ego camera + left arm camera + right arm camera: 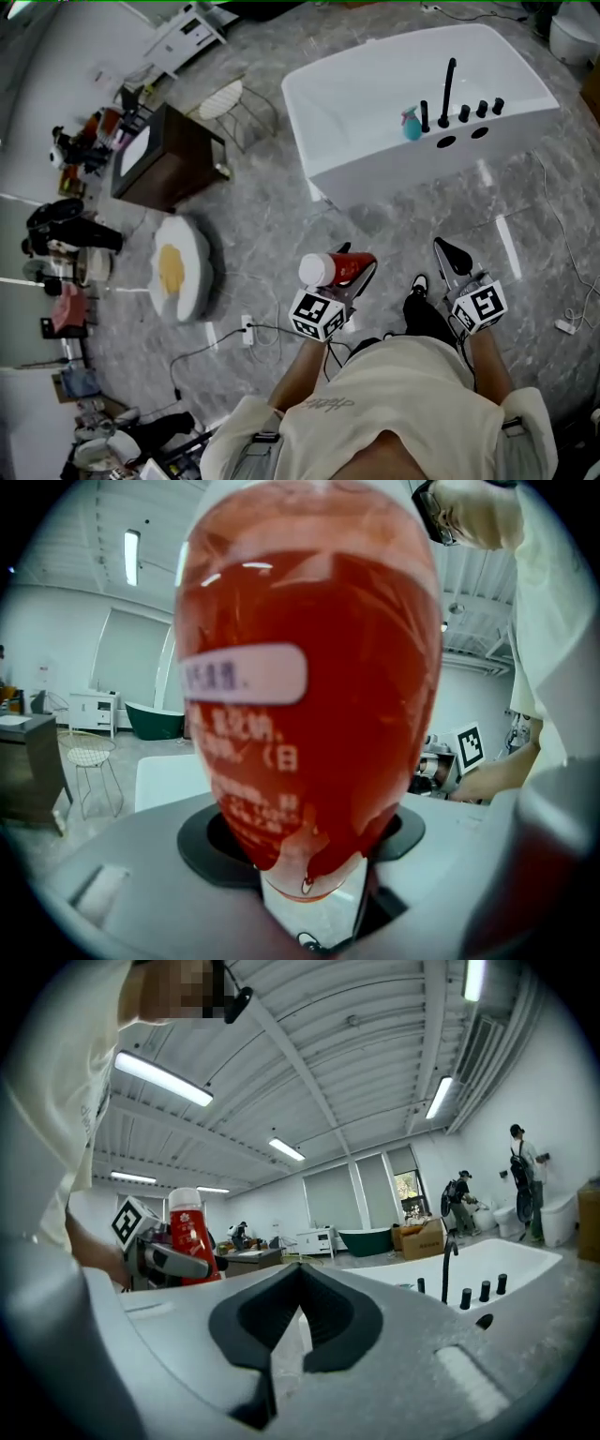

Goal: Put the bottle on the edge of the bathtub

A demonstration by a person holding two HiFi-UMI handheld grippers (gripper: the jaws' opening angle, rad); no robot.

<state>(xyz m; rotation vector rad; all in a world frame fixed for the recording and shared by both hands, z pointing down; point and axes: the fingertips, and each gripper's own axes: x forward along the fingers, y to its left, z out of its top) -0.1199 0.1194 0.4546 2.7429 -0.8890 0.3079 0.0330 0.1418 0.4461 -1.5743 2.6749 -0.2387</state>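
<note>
A red bottle (339, 269) with a white cap lies tilted in my left gripper (352, 270), which is shut on its body; the cap points left. In the left gripper view the red bottle (309, 686) fills the frame, wedged between the jaws of the left gripper (305, 860). The white bathtub (328, 112) stands ahead to the upper right, well apart from both grippers, with black taps (450, 94) on its near rim. My right gripper (453, 255) hangs beside the left one, shut and empty. From the right gripper view its shut pads (298, 1279) frame the bottle (189, 1237) and tub (511, 1258).
A teal object (411, 124) sits on the tub rim by the taps. A dark cabinet (173, 159), a wire chair (225, 101) and an egg-shaped cushion (180, 267) stand left. A socket strip with cable (248, 330) lies near my feet. People (520, 1171) work at the far right.
</note>
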